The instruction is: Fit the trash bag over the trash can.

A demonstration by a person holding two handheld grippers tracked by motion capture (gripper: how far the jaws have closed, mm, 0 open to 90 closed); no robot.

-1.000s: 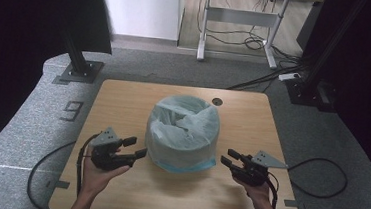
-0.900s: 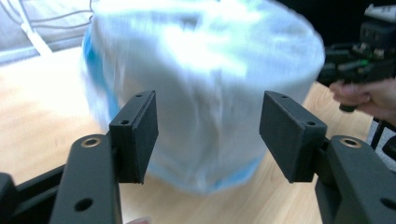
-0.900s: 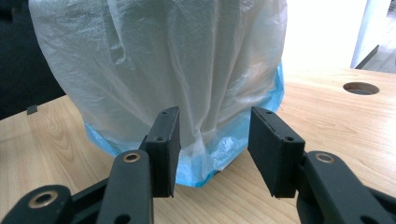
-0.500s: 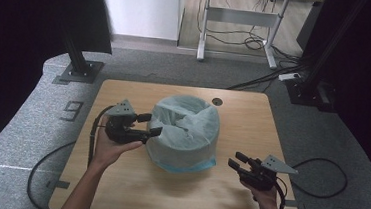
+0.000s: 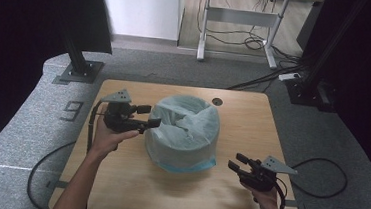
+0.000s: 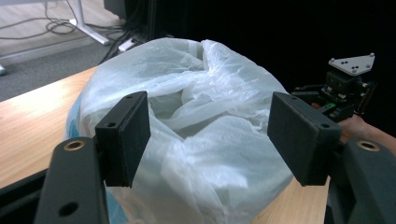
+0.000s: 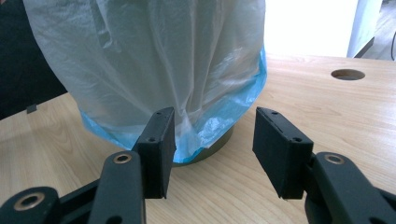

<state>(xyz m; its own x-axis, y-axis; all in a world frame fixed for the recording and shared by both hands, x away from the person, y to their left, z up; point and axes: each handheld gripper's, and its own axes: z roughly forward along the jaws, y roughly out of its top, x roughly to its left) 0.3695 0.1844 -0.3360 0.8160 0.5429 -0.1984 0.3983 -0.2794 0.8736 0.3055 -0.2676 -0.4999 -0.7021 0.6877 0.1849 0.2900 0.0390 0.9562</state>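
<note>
L gripper point(image 5: 145, 117), jaws just opening wide w/ nothing between, near bag point(image 5: 184, 129) rim on bin point(image 7: 219, 142): pinch loose film only. R gripper point(image 5: 238, 168), also opening, empty.

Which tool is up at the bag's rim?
The left tool, jaws open beside the top of the bag-lined bin. The right tool sits low by the bin's base, apart from it.

Bin point(image 5: 183, 134) draped in pale plastic liner point(image 5: 192, 116), upright mid-table
</note>
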